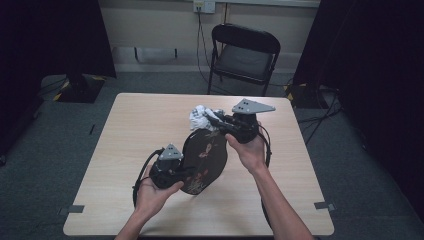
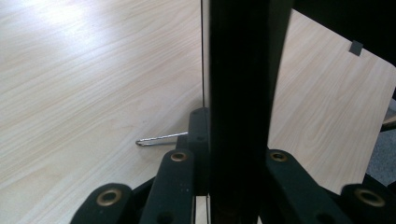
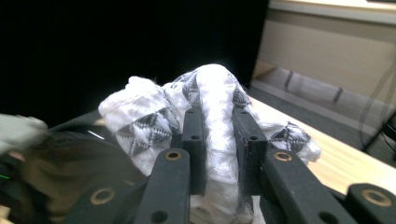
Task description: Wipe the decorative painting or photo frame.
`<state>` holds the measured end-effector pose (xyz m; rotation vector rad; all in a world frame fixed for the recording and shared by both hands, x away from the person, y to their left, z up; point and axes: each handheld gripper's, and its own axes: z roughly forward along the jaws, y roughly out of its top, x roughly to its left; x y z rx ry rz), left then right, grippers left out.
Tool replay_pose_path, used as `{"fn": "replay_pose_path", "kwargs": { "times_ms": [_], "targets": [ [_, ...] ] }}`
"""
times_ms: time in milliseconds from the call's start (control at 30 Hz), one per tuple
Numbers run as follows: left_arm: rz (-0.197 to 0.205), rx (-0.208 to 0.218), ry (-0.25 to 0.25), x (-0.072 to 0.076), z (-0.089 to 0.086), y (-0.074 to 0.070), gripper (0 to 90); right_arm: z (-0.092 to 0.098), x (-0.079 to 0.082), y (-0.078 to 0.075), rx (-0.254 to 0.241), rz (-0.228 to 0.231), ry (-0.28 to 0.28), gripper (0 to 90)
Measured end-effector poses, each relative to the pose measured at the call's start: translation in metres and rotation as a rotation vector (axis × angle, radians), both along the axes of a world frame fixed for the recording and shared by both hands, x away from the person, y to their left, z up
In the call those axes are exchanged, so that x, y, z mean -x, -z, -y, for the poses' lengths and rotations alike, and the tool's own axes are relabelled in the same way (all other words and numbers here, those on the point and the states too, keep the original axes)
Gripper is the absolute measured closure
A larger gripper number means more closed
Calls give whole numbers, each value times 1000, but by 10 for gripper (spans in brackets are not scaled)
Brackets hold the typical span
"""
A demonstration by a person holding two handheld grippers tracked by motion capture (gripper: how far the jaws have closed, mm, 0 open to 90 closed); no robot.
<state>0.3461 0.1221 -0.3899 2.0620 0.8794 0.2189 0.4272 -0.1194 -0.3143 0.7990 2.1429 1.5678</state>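
A dark oval plate [image 1: 205, 160] with a faint printed figure stands tilted on its edge above the wooden table [image 1: 135, 130]. My left gripper [image 1: 186, 172] is shut on the plate's lower left rim. In the left gripper view the plate [image 2: 238, 84] appears edge-on as a dark upright band between the jaws of the left gripper [image 2: 233, 149]. My right gripper [image 1: 216, 120] is shut on a bunched white cloth with dark triangle patterns [image 1: 200, 116] at the plate's top edge. In the right gripper view the cloth [image 3: 215, 93] bulges out between the right gripper's [image 3: 219, 126] fingers, with the plate [image 3: 79, 163] blurred at lower left.
A black folding chair [image 1: 245, 55] stands beyond the table's far edge. Cables run along the floor at the right. Grey tape marks [image 1: 76, 208] sit near the table's front corners. A thin metal rod [image 2: 156, 139] lies close to the left jaw.
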Motion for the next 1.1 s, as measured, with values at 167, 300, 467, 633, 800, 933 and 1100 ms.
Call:
{"fn": "replay_pose_path", "kwargs": {
  "times_ms": [167, 300, 467, 633, 800, 933, 1100],
  "targets": [
    [-5, 1, 3, -1, -1, 0, 807, 15, -6, 9, -20, -23, 31, 778],
    [-5, 5, -5, -1, 0, 0, 807, 6, 1, 1, -37, -2, -12, 778],
    [-8, 8, -9, -1, 0, 0, 807, -15, 18, -14, -21, 65, -74, 778],
    [-8, 11, -10, 0, 0, 1, 807, -16, 20, -13, -22, 73, -74, 778],
    [-9, 15, -13, 0, 0, 1, 807, 0, 10, -1, 27, 57, 14, 779],
    [-5, 4, -7, -1, 0, 0, 807, 12, 3, 7, 7, 26, 48, 779],
    [-4, 6, -9, -1, 1, 0, 807, -5, 15, -8, -32, 50, -34, 778]
  ]
}}
